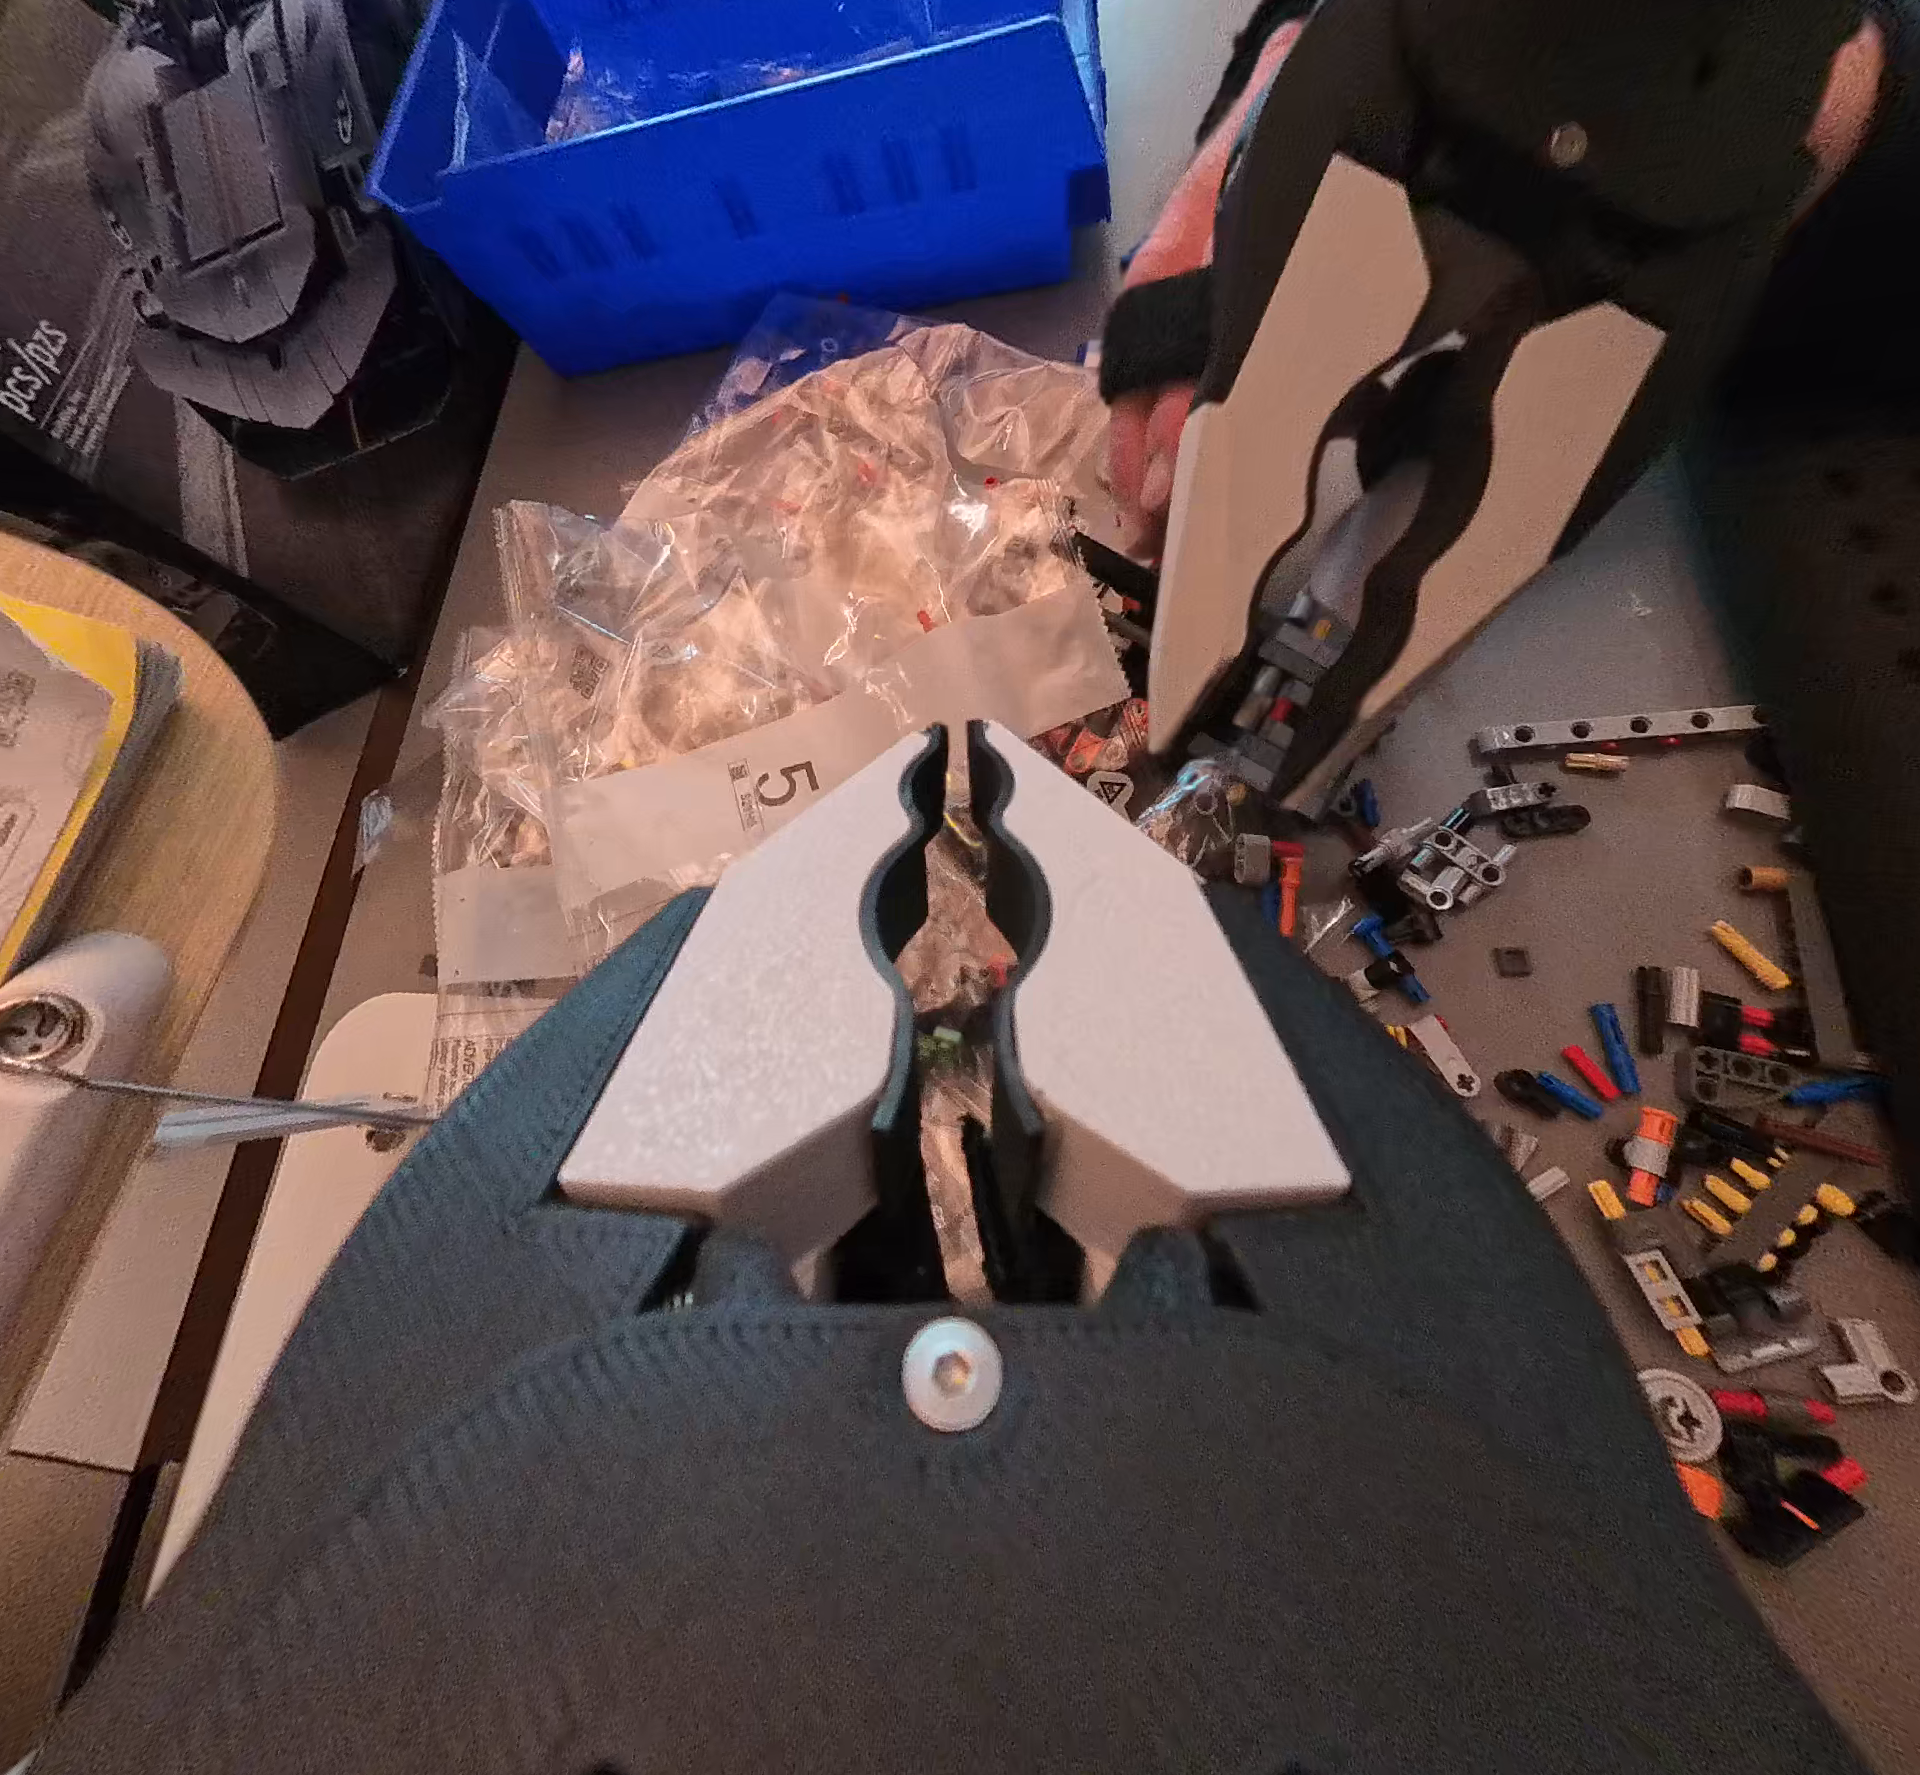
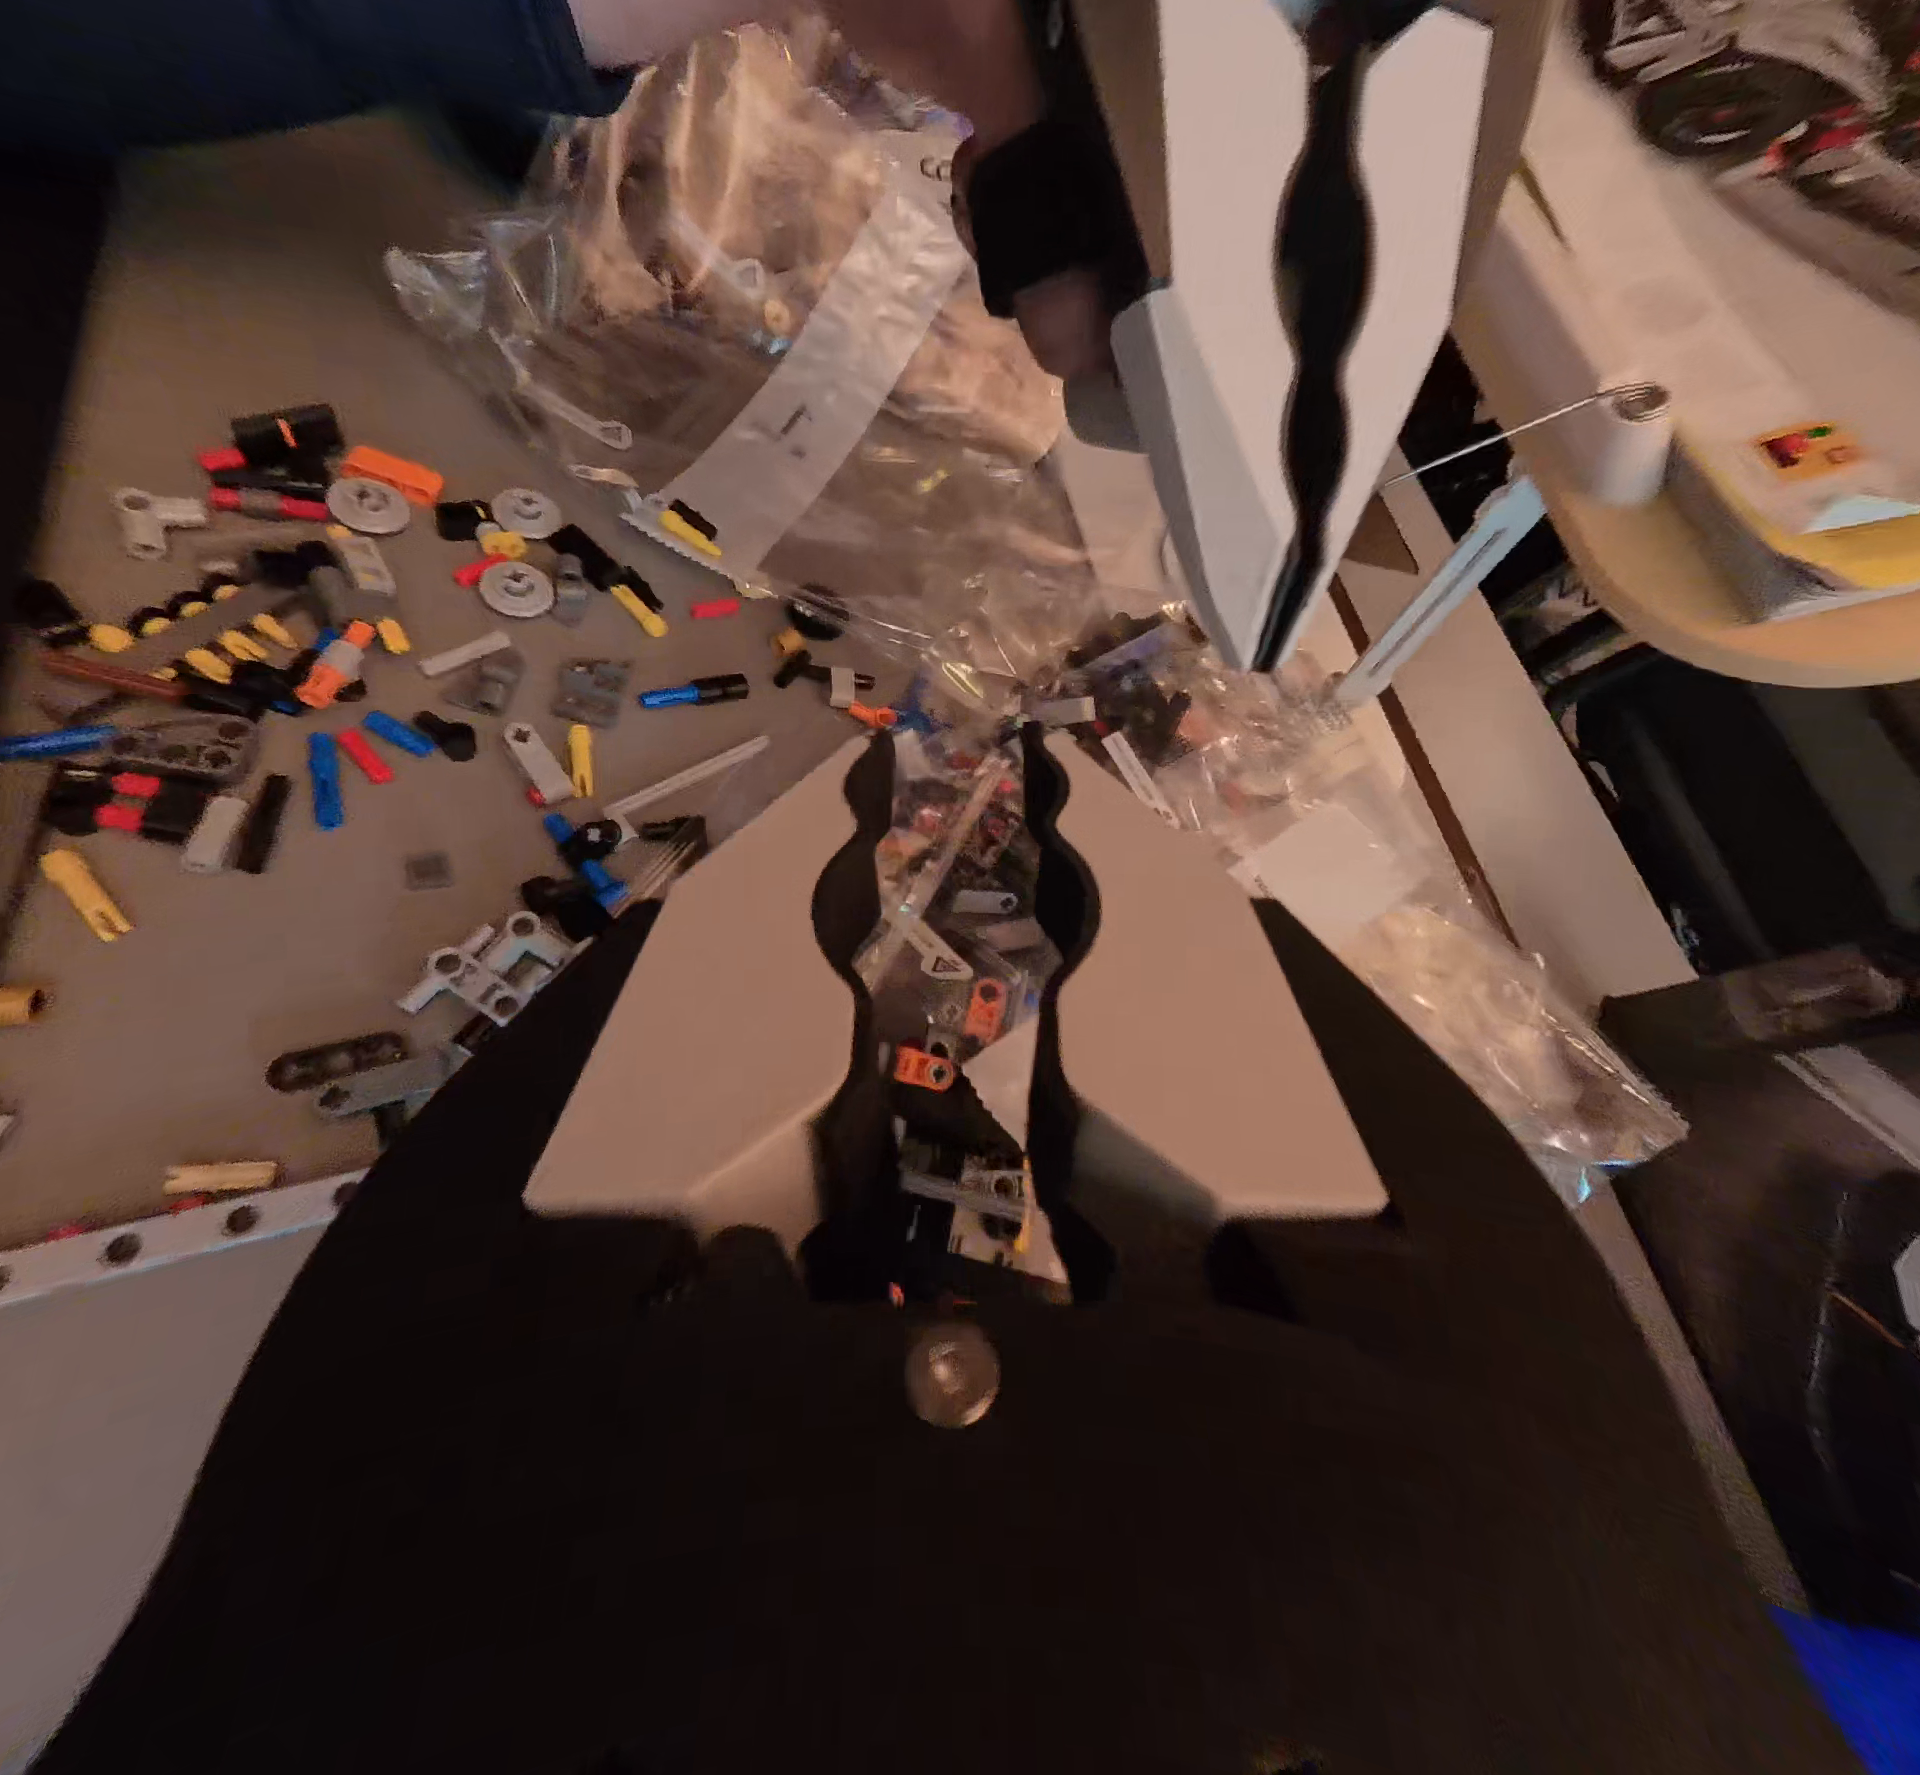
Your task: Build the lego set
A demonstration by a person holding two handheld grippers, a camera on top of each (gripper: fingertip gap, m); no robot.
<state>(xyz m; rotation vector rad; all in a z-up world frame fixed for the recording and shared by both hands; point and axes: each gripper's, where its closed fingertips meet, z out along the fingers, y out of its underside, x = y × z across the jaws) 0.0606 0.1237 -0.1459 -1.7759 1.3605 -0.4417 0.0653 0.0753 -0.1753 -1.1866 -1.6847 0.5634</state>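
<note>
My left gripper (image 1: pixel 958 738) is shut, with its tips on a crumpled clear bag of parts (image 1: pixel 831 520). It also shows in the right wrist view (image 2: pixel 1273 660), where I cannot tell whether it pinches the film. My right gripper (image 2: pixel 956 736) stands tip-down beside the bags (image 1: pixel 1231 775). A grey and black lego assembly (image 1: pixel 1304 624) sits between its fingers and shows deep in the jaws in its own view (image 2: pixel 966 1190). Loose coloured lego pieces (image 1: pixel 1662 1102) lie scattered on the grey table (image 2: pixel 312 665).
A blue bin (image 1: pixel 748 167) stands at the back, with the dark set box (image 1: pixel 208 219) to its left. A round wooden table with booklets (image 1: pixel 187 842) is at the left. A long grey beam (image 1: pixel 1621 728) lies among the pieces. A hand (image 1: pixel 1153 437) is behind my right gripper. Across from one pair of fingers to the other is roughly 6 cm. My right gripper is the nearer one to the long grey beam (image 1: pixel 1621 728): about 15 cm, against 20 cm.
</note>
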